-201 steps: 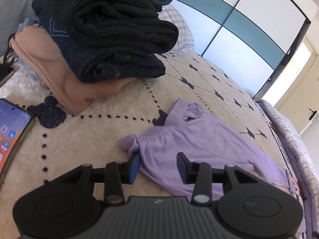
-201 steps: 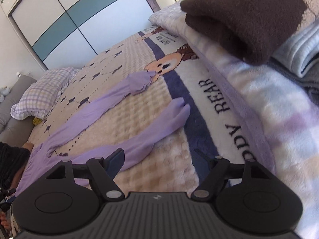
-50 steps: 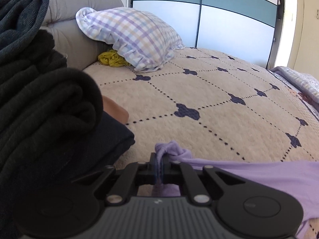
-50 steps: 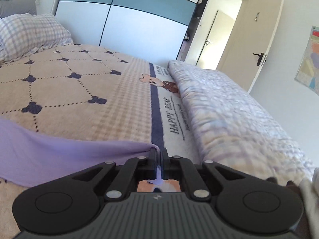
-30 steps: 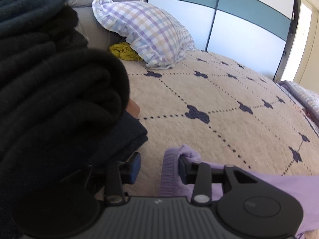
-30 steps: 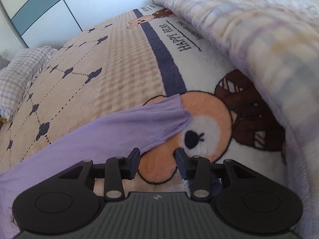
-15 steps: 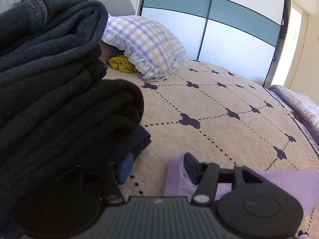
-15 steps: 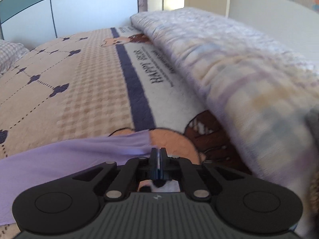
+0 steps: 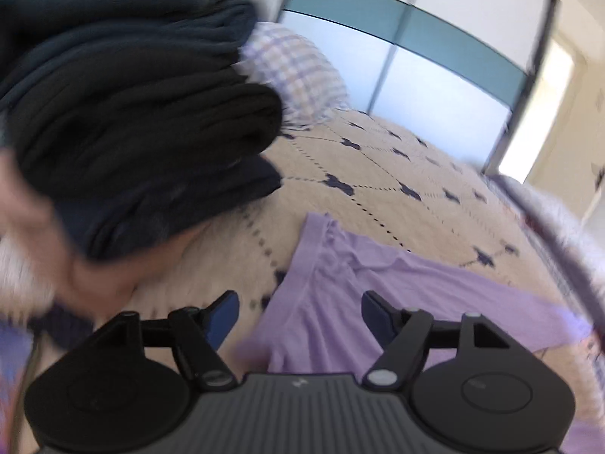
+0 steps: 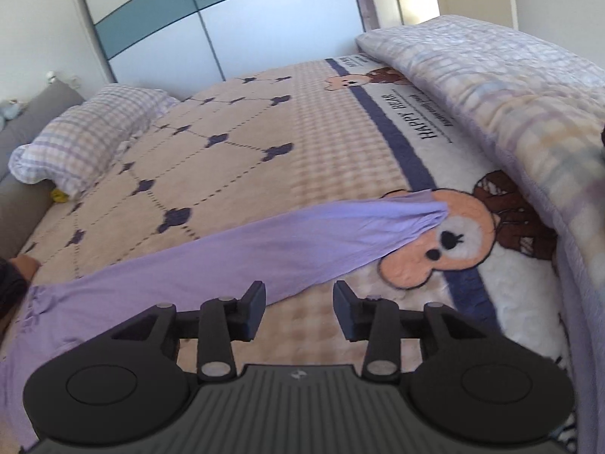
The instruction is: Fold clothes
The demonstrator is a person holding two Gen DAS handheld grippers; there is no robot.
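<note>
Jaws: left gripper [image 9: 298, 312] spread wide, holding nothing; right gripper [image 10: 298, 308] likewise apart, empty.
Stack: dark folded clothes [image 9: 143, 113], upper left of left view, blurred.
Garment: purple garment [image 9: 340, 283] flat on bed cover [image 9: 397, 196], lower centre; its leg [image 10: 287, 246] stretches across right view.
Pillow: checked pillow [image 10: 83, 136], left edge, right view.

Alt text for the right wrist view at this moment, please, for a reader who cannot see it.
The open right gripper hovers above a purple garment stretched flat across a beige quilted bedspread, holding nothing. The garment's far end lies over a cartoon bear printed on the bedspread. A checked pillow and a rolled checked blanket lie at either side.
</note>
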